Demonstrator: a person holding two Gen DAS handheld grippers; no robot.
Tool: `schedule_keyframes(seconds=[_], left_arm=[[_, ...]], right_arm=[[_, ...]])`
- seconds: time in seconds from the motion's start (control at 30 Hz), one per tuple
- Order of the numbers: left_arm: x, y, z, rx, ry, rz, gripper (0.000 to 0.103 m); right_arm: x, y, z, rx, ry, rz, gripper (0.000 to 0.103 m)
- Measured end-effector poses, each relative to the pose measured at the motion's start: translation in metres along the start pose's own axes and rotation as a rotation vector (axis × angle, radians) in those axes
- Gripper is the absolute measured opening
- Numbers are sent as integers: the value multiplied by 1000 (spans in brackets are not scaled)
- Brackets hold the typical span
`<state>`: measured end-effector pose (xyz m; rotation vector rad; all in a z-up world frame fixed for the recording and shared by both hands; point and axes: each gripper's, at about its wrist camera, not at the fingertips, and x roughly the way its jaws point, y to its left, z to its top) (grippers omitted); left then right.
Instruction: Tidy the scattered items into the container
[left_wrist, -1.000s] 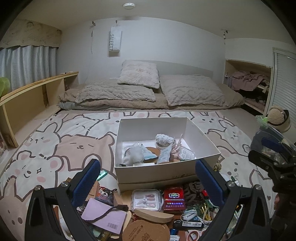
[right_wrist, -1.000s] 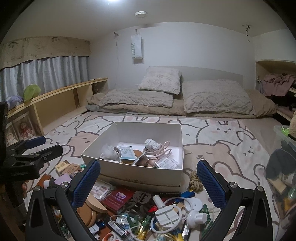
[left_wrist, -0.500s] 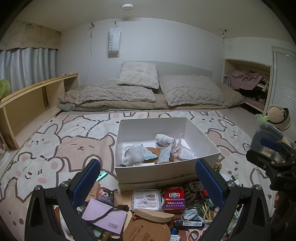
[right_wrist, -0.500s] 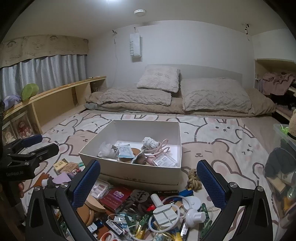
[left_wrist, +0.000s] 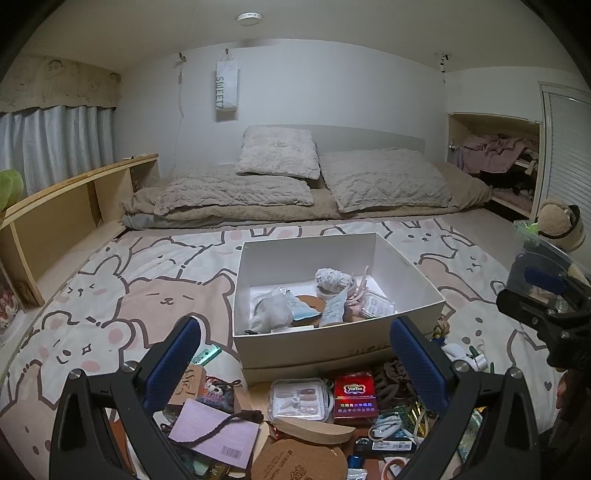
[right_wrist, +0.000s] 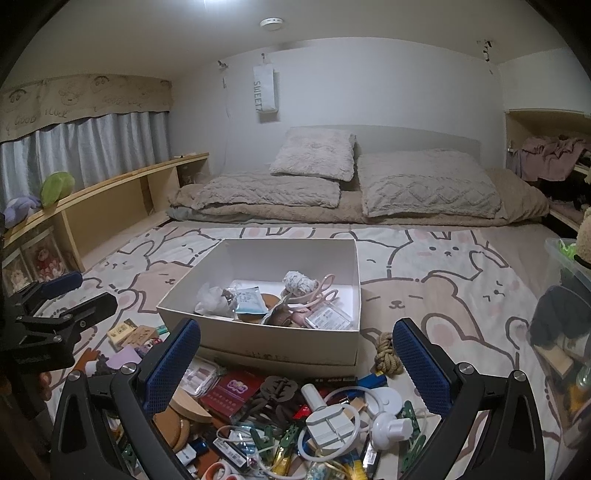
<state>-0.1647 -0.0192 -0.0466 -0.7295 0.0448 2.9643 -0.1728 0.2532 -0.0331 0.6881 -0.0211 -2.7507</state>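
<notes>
A white cardboard box (left_wrist: 332, 347) sits on the bear-print blanket and holds several small items. A heap of loose things lies in front of it: a red packet (left_wrist: 354, 393), a clear case (left_wrist: 299, 400), a cork coaster (left_wrist: 299, 461) and a purple card (left_wrist: 218, 437). My left gripper (left_wrist: 295, 326) hovers open over this heap with nothing between its fingers. My right gripper (right_wrist: 296, 328) is also open and empty, above a white clip lamp (right_wrist: 330, 424), green pegs (right_wrist: 280, 439) and a rope knot (right_wrist: 388, 354). Each gripper shows at the edge of the other's view: the right gripper (left_wrist: 532, 291) and the left gripper (right_wrist: 86, 293).
Pillows and a quilt (left_wrist: 280, 192) lie behind the box. A low wooden shelf (right_wrist: 110, 206) runs along the left wall. A clear tub with a plush toy (left_wrist: 554, 229) stands at the right. Bare blanket (left_wrist: 129, 295) lies left of the box.
Both grippers stay open and hover almost still. In the left wrist view the right gripper has edged slightly inward. Nothing was picked up or dropped.
</notes>
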Motion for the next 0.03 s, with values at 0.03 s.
schedule_keyframes(seconds=[0.03], left_arm=[[0,1,1,-8,1,0,103]], right_arm=[[0,0,0,-1,0,0,103]])
